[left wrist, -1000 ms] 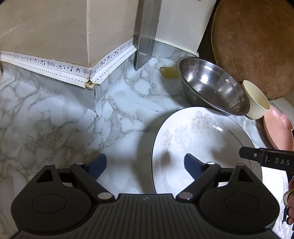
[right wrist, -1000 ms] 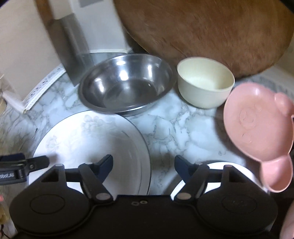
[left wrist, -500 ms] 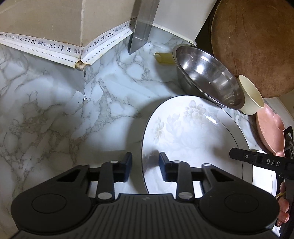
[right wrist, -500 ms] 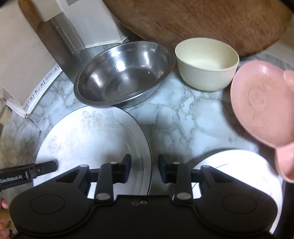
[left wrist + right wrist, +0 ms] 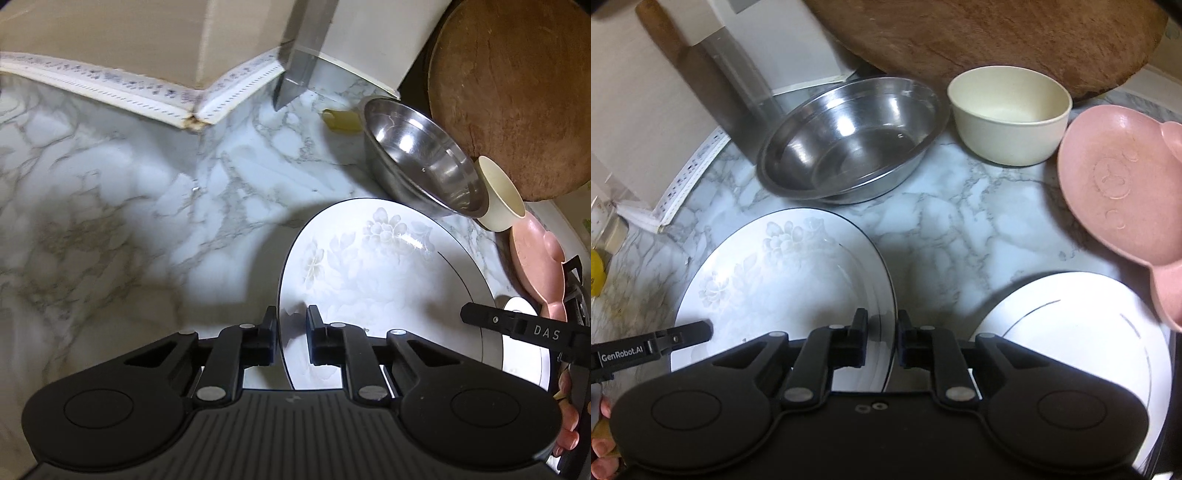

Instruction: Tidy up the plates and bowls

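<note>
Both claws now clamped on floral plate [image 5: 376, 273]

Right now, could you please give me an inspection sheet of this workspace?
Surface: marble counter, bare in the middle.
Job's things: floral plate, white plate, steel bowl, cream bowl, pink dish.
Clutter: yellow piece behind the steel bowl.
Grippers: left gripper and right gripper each shut on the floral plate's rim, on opposite sides.
Cables: nothing seen.
Surroundings: wooden board, wall trim.
</note>
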Demonstrator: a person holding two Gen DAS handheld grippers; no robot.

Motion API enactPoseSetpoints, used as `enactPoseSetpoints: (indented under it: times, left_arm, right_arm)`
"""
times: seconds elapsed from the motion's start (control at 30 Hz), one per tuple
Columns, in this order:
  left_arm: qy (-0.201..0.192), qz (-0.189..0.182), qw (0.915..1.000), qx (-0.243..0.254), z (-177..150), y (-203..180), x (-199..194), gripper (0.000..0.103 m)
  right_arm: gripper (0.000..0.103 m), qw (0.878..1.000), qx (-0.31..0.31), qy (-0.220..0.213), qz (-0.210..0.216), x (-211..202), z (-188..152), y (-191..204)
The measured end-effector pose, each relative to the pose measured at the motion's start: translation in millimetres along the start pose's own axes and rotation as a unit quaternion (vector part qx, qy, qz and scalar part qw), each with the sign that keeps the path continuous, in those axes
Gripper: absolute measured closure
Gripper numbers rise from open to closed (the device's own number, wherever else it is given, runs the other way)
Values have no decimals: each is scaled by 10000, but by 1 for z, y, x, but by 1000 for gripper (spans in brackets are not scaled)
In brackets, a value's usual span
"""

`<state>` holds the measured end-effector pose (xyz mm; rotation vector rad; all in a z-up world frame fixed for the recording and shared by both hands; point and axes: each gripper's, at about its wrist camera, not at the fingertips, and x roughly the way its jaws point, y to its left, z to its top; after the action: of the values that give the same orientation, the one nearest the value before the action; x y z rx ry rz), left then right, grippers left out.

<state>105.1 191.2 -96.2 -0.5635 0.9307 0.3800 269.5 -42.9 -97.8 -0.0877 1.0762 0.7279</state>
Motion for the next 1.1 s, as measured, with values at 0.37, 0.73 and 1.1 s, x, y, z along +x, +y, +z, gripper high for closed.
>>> enactPoseSetpoints:
  times: [0.37, 0.73, 1.1]
  left_arm:
    - [-389, 367, 9977, -406, -11, 60, -49, 89]
    - [-493, 806, 9925, -774, -18, 107, -61, 89]
    - [-510, 808, 9914, -894, -19, 113, -58, 89]
  right_arm:
    - [88, 9975, -564, 2, 415, 7, -2, 67]
    - [88, 9923, -1003, 187, 700, 37, -11, 126]
    - [88, 9922, -996, 192, 723, 44, -14, 129]
